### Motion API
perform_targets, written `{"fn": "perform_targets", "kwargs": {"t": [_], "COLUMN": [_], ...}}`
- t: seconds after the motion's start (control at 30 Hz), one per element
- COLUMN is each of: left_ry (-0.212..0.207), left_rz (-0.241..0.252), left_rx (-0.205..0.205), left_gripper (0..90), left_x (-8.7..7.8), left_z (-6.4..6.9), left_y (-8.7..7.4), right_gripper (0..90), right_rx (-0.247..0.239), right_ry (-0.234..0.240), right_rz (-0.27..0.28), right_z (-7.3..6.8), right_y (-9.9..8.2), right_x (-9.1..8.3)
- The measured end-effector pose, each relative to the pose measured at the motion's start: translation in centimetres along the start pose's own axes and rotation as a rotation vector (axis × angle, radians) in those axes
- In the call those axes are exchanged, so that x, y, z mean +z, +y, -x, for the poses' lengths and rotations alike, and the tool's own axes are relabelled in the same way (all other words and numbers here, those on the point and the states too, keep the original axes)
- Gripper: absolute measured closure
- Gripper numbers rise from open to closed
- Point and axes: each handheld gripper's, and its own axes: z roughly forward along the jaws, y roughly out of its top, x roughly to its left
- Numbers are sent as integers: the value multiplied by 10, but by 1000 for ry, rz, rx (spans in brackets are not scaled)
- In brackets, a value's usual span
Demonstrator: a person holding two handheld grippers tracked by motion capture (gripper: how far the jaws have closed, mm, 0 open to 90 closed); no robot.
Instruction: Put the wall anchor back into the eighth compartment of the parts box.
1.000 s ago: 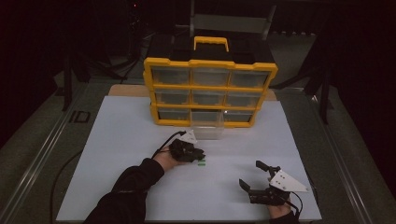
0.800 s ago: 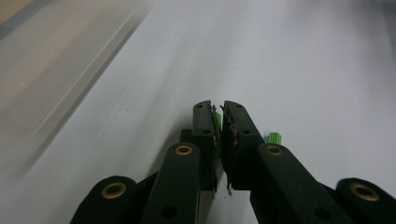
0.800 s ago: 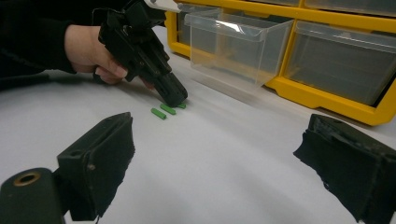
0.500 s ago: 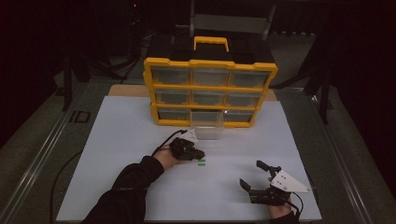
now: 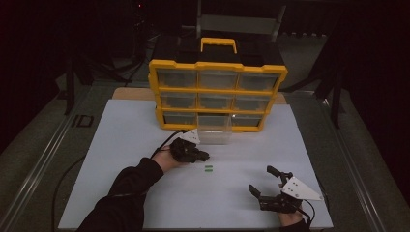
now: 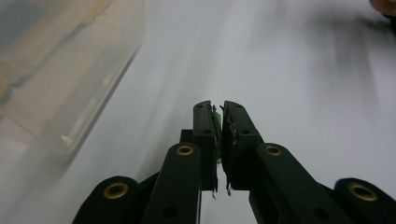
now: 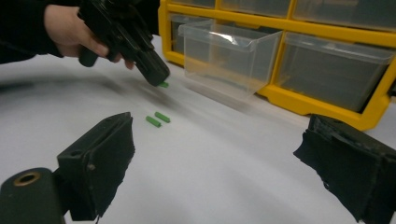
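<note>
**Fingers clamp a green piece and lift it off the worktop**

Fingers (image 6: 208,140) of the left gripper (image 5: 202,155) are pressed together on a small green piece (image 7: 163,84), a sliver of which shows between the pads in the left gripper view. A second ago they stood a little wider and lower over the white worktop (image 5: 121,140); they have just been closing on the piece, and the left hand (image 5: 167,157) has since risen and drawn nearer the pulled-out clear drawer (image 5: 215,135) of the yellow organiser (image 5: 217,65). In the right gripper view the piece hangs at the gripper's tip, just clear of the surface; its long axis cannot be told, since most of it is hidden. Two more green pieces (image 7: 157,119) lie side by side on the worktop, parallel, their long axes running across the table in the high view. The right gripper (image 5: 271,186) has stayed at the near right, its fingers (image 7: 100,163) spread wide and grasping nothing.
</note>
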Motion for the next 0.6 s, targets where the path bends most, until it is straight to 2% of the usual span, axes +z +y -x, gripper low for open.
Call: {"fn": "perform_targets", "kwargs": {"t": [0.07,0.3,0.47,0.6], "left_ry": [-8,-34,-40,-32], "left_rz": [-11,-38,-31,-18], "left_rx": [2,53,54,75], "left_gripper": [847,847,847,847], "left_x": [-4,-16,-26,-35], "left_z": [2,10,12,12], "left_y": [2,9,17,25], "right_gripper": [88,88,88,88], "right_rx": [-4,-6,-6,-14], "right_ry": [-6,-13,-18,-28], "right_rz": [7,8,18,20], "right_z": [0,-1,-1,-1], "right_y": [1,1,2,2], "right_x": [-1,-1,-2,-3]}}
